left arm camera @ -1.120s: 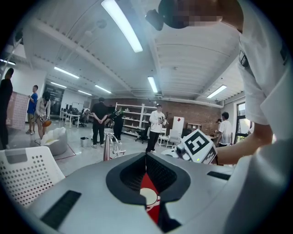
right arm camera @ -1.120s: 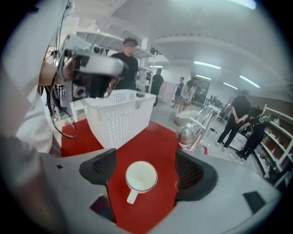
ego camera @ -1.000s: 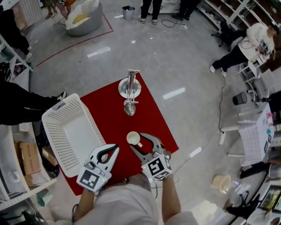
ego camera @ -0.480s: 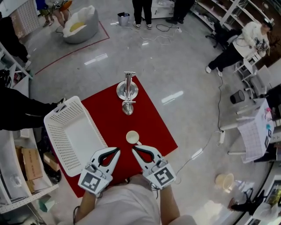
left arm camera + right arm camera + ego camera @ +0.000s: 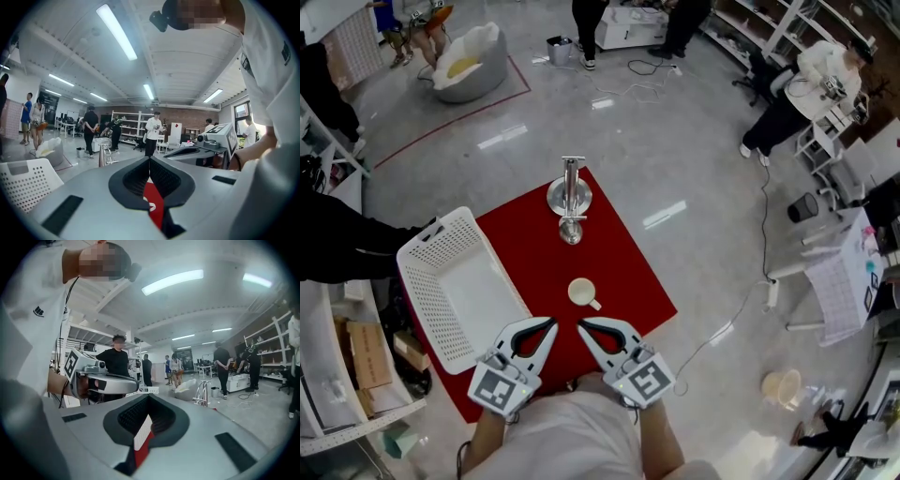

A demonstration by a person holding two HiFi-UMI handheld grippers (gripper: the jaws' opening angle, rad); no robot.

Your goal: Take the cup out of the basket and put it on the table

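The cream cup (image 5: 581,292) stands upright on the red table (image 5: 623,253), its handle toward me, and nothing touches it. The white perforated basket (image 5: 422,272) sits on the table's left side with nothing inside it. My right gripper (image 5: 580,325) hovers just short of the cup, shut and holding nothing; in the right gripper view its jaws (image 5: 148,397) meet at the tips. Beside it, my left gripper (image 5: 552,322) is shut too, with nothing held, and its tips (image 5: 150,158) are closed.
A metal stand (image 5: 570,201) on a round base rises at the table's far end. The basket's rim (image 5: 28,180) shows at the left of the left gripper view. Several people, shelves and cables are on the grey floor (image 5: 694,150) around the table.
The right gripper let go of the cup, drew back toward me and shut. The cup stays where it was set. The left gripper hardly moved.
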